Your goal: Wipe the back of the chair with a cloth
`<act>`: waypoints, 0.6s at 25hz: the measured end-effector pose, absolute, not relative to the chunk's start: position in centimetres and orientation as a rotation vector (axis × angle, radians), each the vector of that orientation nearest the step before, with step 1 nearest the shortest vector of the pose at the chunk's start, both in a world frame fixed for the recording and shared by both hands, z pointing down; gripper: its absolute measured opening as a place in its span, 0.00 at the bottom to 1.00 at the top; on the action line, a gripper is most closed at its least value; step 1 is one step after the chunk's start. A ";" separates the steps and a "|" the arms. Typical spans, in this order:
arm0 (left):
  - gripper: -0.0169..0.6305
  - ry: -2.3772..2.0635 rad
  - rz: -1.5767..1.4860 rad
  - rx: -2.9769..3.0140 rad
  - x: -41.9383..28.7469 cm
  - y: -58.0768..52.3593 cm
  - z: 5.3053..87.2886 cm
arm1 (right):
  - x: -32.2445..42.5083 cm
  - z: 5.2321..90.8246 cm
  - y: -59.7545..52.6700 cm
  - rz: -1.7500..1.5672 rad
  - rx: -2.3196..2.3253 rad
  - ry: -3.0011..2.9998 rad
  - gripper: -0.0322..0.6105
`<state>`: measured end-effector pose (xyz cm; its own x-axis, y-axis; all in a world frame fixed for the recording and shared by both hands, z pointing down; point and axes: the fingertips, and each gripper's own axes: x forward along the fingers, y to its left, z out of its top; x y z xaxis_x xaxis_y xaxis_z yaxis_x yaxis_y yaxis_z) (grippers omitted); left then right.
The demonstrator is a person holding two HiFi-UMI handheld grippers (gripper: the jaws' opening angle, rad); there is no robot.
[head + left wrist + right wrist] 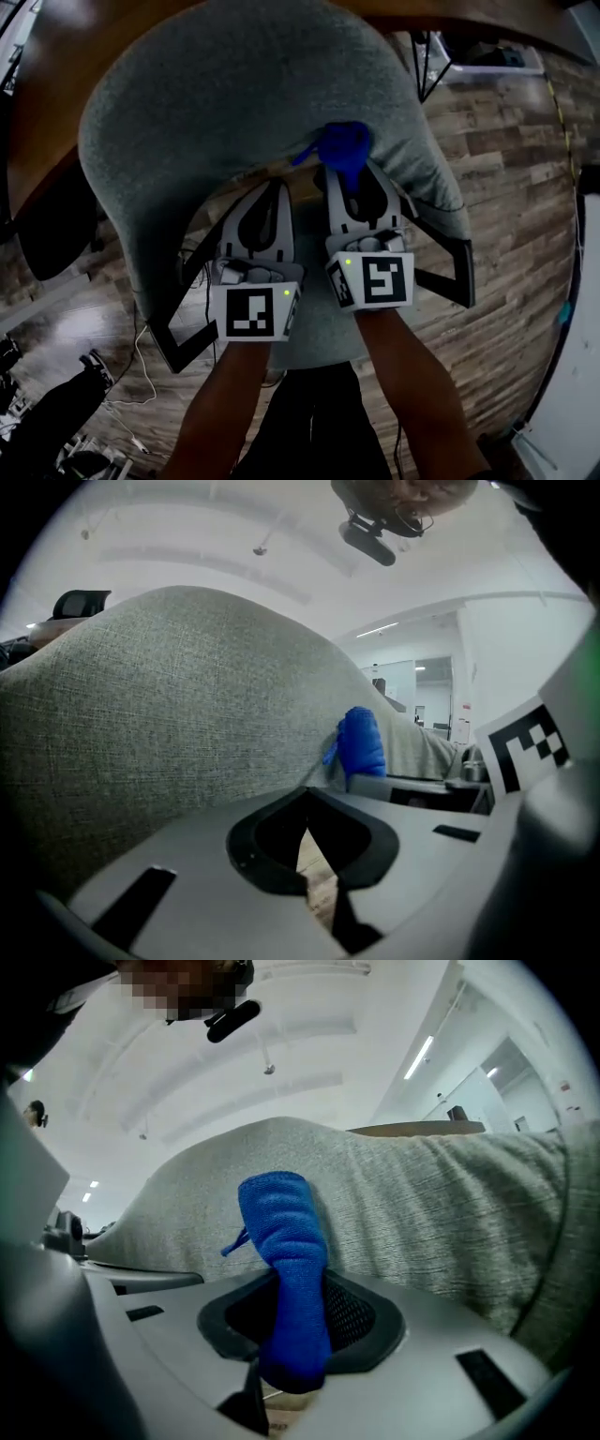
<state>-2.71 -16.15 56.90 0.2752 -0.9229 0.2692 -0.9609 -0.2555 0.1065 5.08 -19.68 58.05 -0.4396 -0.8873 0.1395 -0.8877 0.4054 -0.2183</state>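
Standing behind the chair, the person has both tools up against the chair back, a grey woven shell that curves across the upper middle of the head view. The right gripper is clenched on the blue cloth. In the right gripper view a folded strip of it rises from between the jaws and lies against the grey fabric. The cloth sits at the centre of the head view, just right of the middle of the back and close to its upper rim, and it looks to be touching the rear face there.

The left gripper sits just beside it on the left, with its jaws drawn together and nothing between them. Only a sliver of wooden floor shows through the gap behind the tips. It points at the fabric, but I cannot tell whether it presses on it or merely hovers.

As for progress, the fabric gives nothing away — no damp streak, no line between cleaned and uncleaned weave. My judgement is that wiping is under way at this one spot. The broad sweep of the back to the left, its right flank and the lower part near the bottom of the frame are yet to be covered, as far as these views show
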 end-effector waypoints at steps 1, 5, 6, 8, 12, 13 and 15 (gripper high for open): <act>0.03 -1.729 0.225 2.305 -2.4 -16.1 56.9 | 5.7 58.0 -19.6 0.431 1.696 -2.621 0.24; 0.03 -1.707 0.223 2.332 -1.1 -16.1 56.9 | 8.2 57.6 -19.2 0.489 1.810 -2.586 0.24; 0.03 -1.700 0.223 2.339 -0.6 -15.9 56.9 | 8.7 57.6 -19.0 0.494 1.828 -2.578 0.24; 0.03 -1.680 0.223 2.351 0.3 -15.7 56.9 | 9.6 57.5 -18.7 0.499 1.855 -2.564 0.24; 0.03 -1.646 0.224 2.369 2.0 -15.4 56.9 | 11.4 57.3 -18.0 0.510 1.919 -2.536 0.24; 0.03 -1.640 0.227 2.372 2.3 -15.3 56.9 | 11.8 57.2 -17.8 0.515 1.934 -2.529 0.24; 0.03 -1.630 0.233 2.382 2.8 -15.1 56.9 | 12.6 57.2 -17.4 0.526 1.959 -2.515 0.24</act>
